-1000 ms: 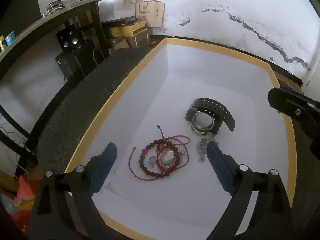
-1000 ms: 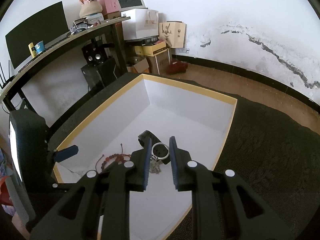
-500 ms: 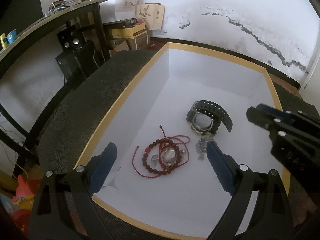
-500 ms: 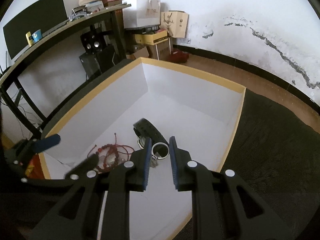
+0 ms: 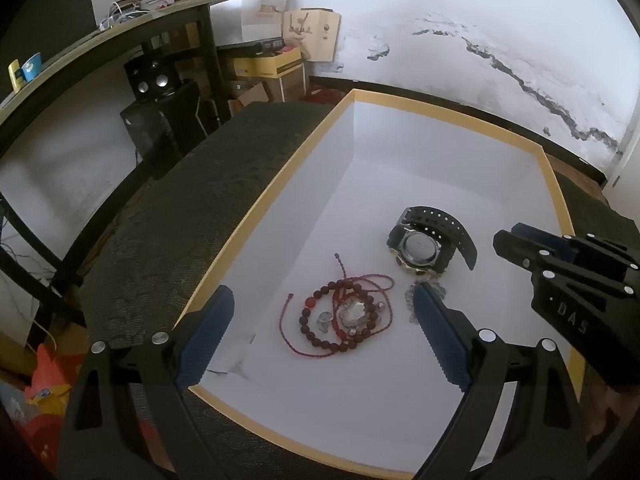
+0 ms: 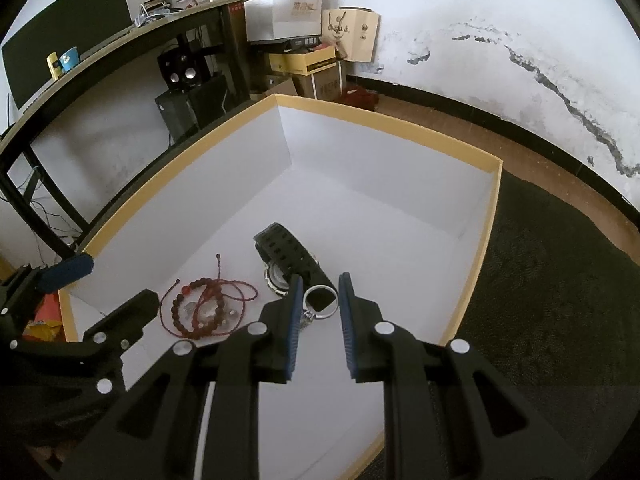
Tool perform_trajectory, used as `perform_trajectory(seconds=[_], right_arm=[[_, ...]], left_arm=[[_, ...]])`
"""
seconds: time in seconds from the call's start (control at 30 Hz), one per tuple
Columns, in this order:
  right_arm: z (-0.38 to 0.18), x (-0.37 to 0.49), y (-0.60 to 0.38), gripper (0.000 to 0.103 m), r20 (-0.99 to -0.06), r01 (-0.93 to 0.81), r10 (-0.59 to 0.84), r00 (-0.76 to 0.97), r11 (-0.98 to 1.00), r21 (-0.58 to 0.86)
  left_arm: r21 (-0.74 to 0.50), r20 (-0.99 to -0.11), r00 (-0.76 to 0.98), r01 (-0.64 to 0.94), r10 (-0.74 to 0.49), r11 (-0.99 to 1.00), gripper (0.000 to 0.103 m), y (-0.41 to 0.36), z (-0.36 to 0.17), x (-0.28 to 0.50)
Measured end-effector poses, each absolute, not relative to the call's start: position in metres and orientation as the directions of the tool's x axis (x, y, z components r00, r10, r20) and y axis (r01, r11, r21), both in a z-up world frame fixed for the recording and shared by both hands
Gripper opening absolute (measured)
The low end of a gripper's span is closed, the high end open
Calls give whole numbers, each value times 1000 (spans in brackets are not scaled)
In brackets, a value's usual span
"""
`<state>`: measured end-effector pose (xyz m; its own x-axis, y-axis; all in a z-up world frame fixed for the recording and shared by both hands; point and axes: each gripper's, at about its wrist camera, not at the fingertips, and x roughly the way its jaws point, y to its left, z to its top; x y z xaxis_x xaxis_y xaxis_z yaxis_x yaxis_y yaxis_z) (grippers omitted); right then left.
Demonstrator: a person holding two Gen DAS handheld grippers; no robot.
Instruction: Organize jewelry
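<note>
Right gripper (image 6: pixel 319 298): clamped on silver ring (image 6: pixel 320 298), above box (image 6: pixel 486 240).
Left gripper (image 5: pixel 324 312): jaws apart, empty, over bracelet (image 5: pixel 340 320).
Advice: lower ring clear of watch (image 5: pixel 424 240), then release.

Two wrist views over my box

My left camera looks down from the near-left corner, my right from the near-right side; both sit close above the white yellow-rimmed cardboard box (image 5: pixel 554 184) (image 6: pixel 494 208) and share its floor and the cracked white wall (image 5: pixel 460 52) (image 6: pixel 500 28).
</note>
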<state>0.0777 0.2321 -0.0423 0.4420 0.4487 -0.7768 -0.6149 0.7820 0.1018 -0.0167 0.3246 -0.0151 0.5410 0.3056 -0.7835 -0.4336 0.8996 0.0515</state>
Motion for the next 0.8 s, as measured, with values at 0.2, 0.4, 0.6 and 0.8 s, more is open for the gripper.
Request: perform_trajectory(seconds=[0.2, 0.4, 0.6, 0.8], right_arm=[[-44, 83, 237, 19, -781, -633, 438, 445, 771, 72], [-46, 82, 242, 30, -781, -657, 425, 457, 753, 26], [-38, 73, 244, 82, -746, -685, 453, 488, 729, -5], [-24, 67, 234, 97, -733, -683, 455, 506, 730, -19]], left_arm=[[32, -767, 547, -490, 336, 871, 89, 335, -10, -22], [-49, -735, 583, -555, 346, 831, 89, 350, 0, -31], [-94, -713, 604, -584, 355, 806, 89, 355, 7, -35], [-142, -696, 630, -591, 345, 794, 89, 355, 16, -35]])
